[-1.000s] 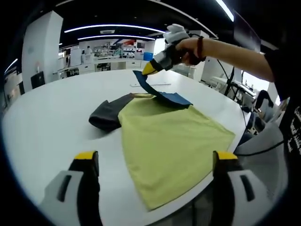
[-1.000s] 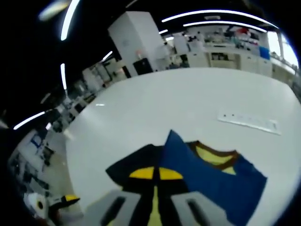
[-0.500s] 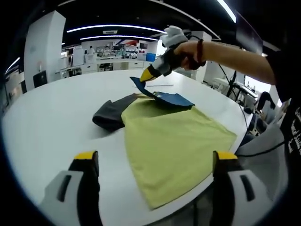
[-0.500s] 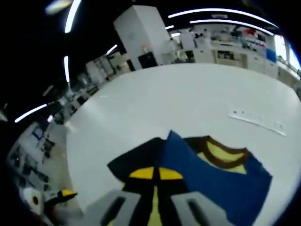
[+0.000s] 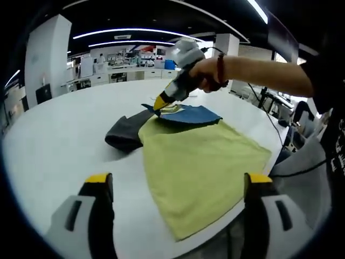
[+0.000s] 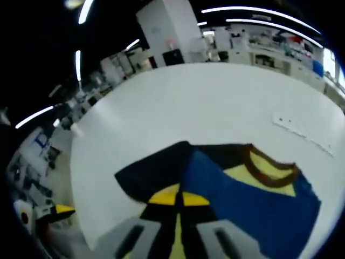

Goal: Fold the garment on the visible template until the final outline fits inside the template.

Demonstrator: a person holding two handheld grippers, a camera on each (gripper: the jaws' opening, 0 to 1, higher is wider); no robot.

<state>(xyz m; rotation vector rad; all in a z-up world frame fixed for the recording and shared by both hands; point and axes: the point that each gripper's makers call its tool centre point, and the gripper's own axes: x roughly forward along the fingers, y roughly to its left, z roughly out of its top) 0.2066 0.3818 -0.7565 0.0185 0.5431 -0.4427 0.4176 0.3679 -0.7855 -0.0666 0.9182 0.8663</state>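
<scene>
A yellow-green T-shirt (image 5: pixel 199 162) lies flat on the round white table (image 5: pixel 59 135), hem toward me in the left gripper view. One sleeve is dark grey (image 5: pixel 123 132), the other blue (image 5: pixel 191 114). My right gripper (image 5: pixel 159 102), held by a person's hand, is down low by the collar and shut on the blue sleeve's edge. In the right gripper view its yellow-tipped jaws (image 6: pixel 179 198) are closed on the blue sleeve (image 6: pixel 253 208), which is folded in toward the brown collar (image 6: pixel 269 168), with the dark sleeve (image 6: pixel 151 171) to the left. My left gripper (image 5: pixel 179 181) hovers open above the hem, holding nothing.
The person's arm (image 5: pixel 259 67) reaches in from the right over the table's far side. A thin white strip (image 6: pixel 304 137) lies on the table beyond the shirt. The table edge (image 5: pixel 253 178) runs close by the shirt's right side, with chairs and cables past it.
My right gripper has come down and moved left with the blue sleeve, laying it in over the collar area. The left gripper has stayed put and open.
</scene>
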